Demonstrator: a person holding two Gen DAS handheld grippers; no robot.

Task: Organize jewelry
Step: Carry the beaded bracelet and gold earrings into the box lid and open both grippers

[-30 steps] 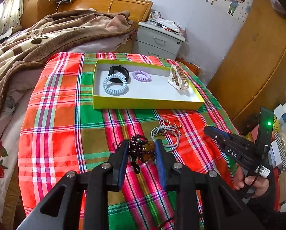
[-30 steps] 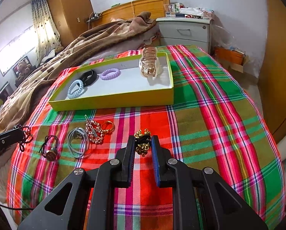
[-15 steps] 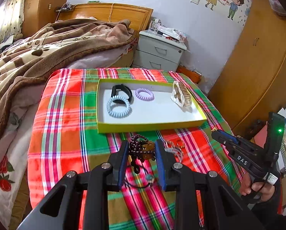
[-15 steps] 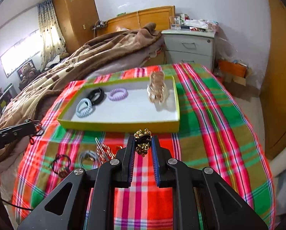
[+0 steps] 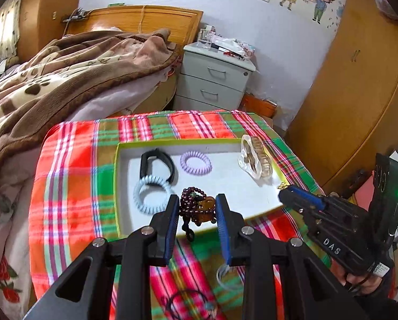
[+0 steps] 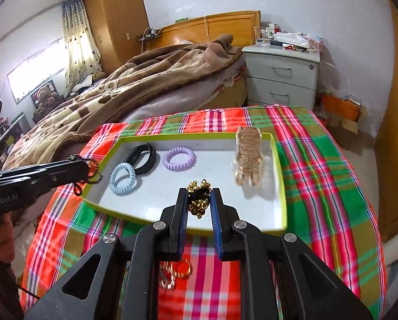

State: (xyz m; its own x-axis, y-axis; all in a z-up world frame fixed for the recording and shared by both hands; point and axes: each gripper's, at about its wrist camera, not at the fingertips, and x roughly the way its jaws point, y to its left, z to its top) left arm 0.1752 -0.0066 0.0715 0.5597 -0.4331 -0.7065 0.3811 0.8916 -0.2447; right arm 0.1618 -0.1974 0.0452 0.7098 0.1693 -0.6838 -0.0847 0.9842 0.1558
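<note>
My left gripper [image 5: 197,204] is shut on a dark red bead bracelet [image 5: 192,205] with an amber pendant, held over the front edge of the yellow-rimmed tray [image 5: 116,176]. My right gripper [image 6: 198,198] is shut on a black band with gold bells [image 6: 199,194], also above the tray's [image 6: 278,165] front part. Inside the tray lie a black band [image 5: 156,164], a pale blue coil hair tie [image 5: 151,193], a purple coil hair tie [image 5: 195,162] and a gold hair claw [image 5: 256,160]. Each view shows the other gripper [image 5: 286,194] [image 6: 92,169] beside the tray.
Loose pieces stay on the plaid cloth [image 6: 326,165] below the grippers: a gold ring cluster [image 6: 176,270], a grey hair tie [image 5: 224,277] and a black cord [image 5: 188,300]. A bed with a brown blanket [image 5: 52,80] lies left, a grey nightstand [image 5: 214,80] behind.
Both grippers have lifted their pieces off the cloth and carried them forward, from in front of the tray to over its front edge. The loose pieces have dropped toward the bottom of both views.
</note>
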